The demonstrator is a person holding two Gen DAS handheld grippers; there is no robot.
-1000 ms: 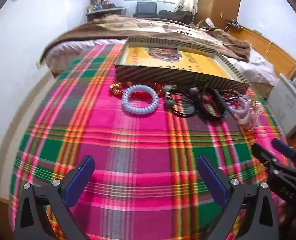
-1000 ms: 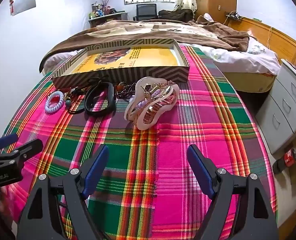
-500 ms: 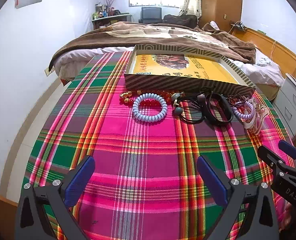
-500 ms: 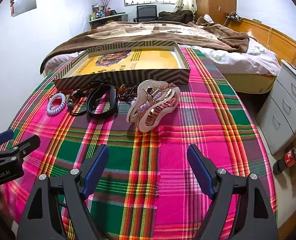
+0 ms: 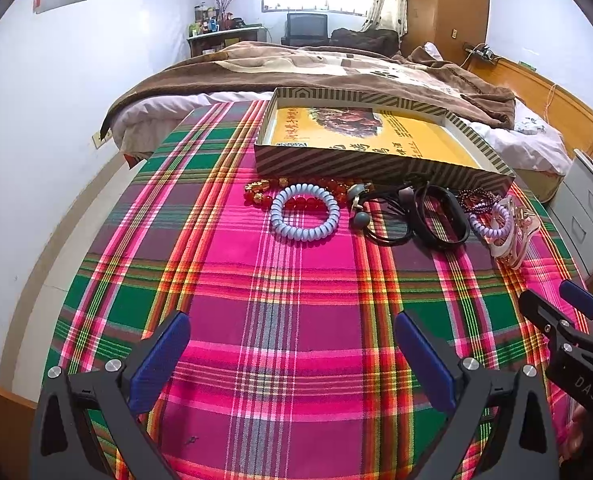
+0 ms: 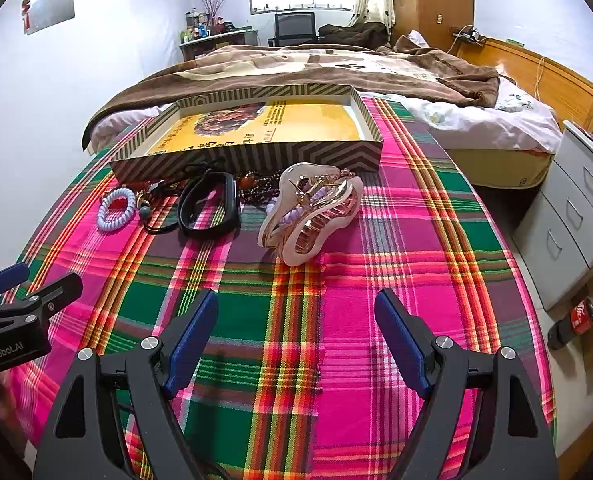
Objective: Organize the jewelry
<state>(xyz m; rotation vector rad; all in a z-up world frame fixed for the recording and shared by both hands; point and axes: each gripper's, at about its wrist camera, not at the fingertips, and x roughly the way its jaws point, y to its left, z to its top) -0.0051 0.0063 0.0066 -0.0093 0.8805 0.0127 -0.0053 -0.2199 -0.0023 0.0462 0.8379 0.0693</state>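
Jewelry lies in a row ahead of both of my tools, on the plaid cloth (image 5: 296, 320) covering the desk, just in front of the striped box (image 5: 376, 168). Nothing is inside the box yet, so I judge the task to be at its start.

Left hand-held gripper (image 5: 292, 356): fingers spread wide, holding nothing, hovering over bare cloth. Straight ahead of it lies the pale blue spiral band (image 5: 305, 212), resting partly over the red bead bracelet (image 5: 308, 201). Ahead and to its right are the black hair ties (image 5: 392, 216) and the black band (image 5: 440, 216).

Right hand-held gripper (image 6: 296, 338): fingers likewise spread and empty. The large pink hair claw (image 6: 312, 216) sits directly ahead of it, with a lilac spiral band (image 6: 292, 213) caught under its teeth. The dark bead strand (image 6: 264, 188) lies beyond, against the box wall.

Recommended procedure for the next step, as I judge it:
1. Advance the right tool to the claw and close across its narrow body, not across the sprung teeth.
2. Lift slowly; the lilac band may ride along or snag.
3. Clear the box wall before lowering.
4. With the left tool, pinch one side of the blue band's ring so the red beads beneath stay put.

Keep the two tools apart, since they sit near each other.
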